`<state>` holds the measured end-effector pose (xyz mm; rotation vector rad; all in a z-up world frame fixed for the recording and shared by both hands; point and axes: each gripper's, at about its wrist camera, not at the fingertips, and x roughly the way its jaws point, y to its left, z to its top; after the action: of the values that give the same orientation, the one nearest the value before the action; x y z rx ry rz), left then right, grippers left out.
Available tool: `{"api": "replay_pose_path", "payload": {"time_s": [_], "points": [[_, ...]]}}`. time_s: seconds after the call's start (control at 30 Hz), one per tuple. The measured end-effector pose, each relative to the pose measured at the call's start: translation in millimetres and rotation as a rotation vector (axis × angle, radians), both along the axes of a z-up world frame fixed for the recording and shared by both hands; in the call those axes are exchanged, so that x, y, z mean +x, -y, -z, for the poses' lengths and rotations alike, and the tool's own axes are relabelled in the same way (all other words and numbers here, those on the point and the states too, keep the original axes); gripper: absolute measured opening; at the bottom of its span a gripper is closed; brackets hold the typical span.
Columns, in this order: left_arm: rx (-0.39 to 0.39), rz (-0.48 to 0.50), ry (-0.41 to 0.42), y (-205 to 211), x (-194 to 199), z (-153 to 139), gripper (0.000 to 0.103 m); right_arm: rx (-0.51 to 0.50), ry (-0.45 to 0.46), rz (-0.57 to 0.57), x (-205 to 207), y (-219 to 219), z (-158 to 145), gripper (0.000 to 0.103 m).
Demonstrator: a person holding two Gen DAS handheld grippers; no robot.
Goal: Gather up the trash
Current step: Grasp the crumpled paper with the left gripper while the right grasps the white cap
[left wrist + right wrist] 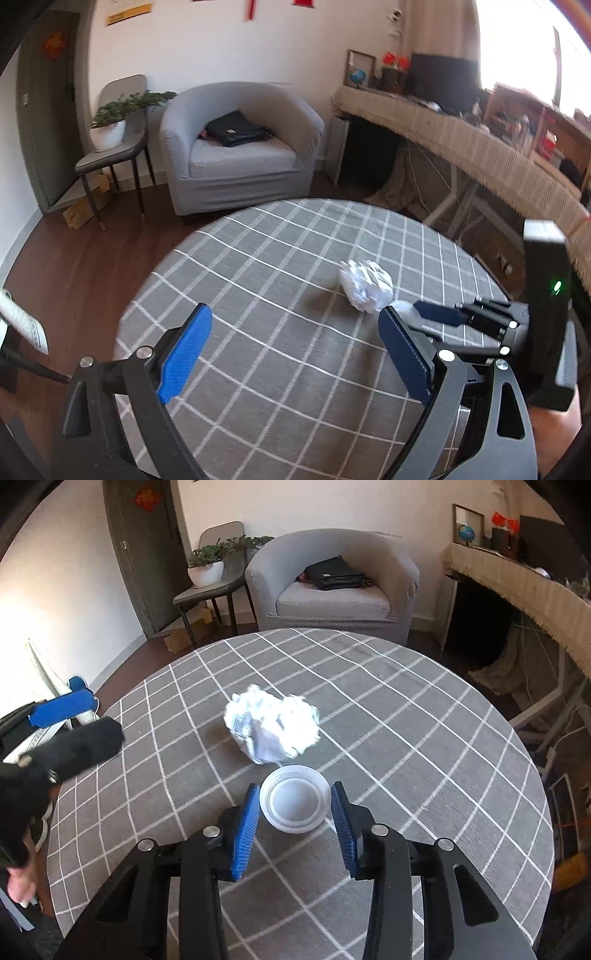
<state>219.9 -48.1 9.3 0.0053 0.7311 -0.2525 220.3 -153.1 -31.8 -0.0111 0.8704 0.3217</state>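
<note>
Sitting on the round table (406, 709) with the gray checked cloth are two bits of trash. Going from left to right in the right wrist view, first comes the left gripper (70, 701) at the left edge of the table. It looks dark and blurry there, so it is hard to tell much about it from this side. Next is the crumpled paper ball (271, 727), white and lying near the middle of the table. Just in front of it, touching or almost touching, is the plastic lid (294, 804), a small clear round one lying flat. The right gripper (294, 821) has its blue fingers (245, 834) apart, one on each side of the lid, close to it but not squeezing it.

In the left wrist view, the left gripper (291, 350) is over the near side of the table with its fingers wide apart and nothing between them. To the right of it is the paper ball (366, 285), and then the right gripper (424, 314) reaching in from the right side, low by the cloth.

Behind the table stand a gray chair with a potted plant (210, 563) on it, then a gray armchair (332, 587) with a black bag (334, 574) on its seat, then a long shelf (517, 579) with a cream cloth on the far right.
</note>
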Motion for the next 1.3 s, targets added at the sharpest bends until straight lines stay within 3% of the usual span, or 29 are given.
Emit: {"api": "replay_pose_path", "payload": {"time_s": [0.5, 0.9, 1.03, 1.23, 1.3], "points": [[0.018, 0.014, -0.067, 53.9, 38.1, 20.7, 0.093, 0.075, -0.009, 0.072, -8.0, 65.0, 1.0, 0.040], [0.011, 0.001, -0.136, 76.6, 62.7, 36.5, 0.091, 0.108, -0.012, 0.068, -16.5, 89.1, 1.8, 0.040], [0.012, 0.011, -0.154, 79.9, 67.3, 43.3, 0.083, 0.113, -0.017, 0.053, -14.5, 83.8, 1.5, 0.040], [0.029, -0.001, -0.168, 78.0, 72.5, 53.4, 0.051, 0.114, -0.030, 0.043, -11.8, 74.4, 0.1, 0.040], [0.011, 0.006, -0.168, 77.4, 70.4, 52.0, 0.051, 0.113, -0.025, 0.037, -12.3, 69.5, -1.8, 0.040]]}}
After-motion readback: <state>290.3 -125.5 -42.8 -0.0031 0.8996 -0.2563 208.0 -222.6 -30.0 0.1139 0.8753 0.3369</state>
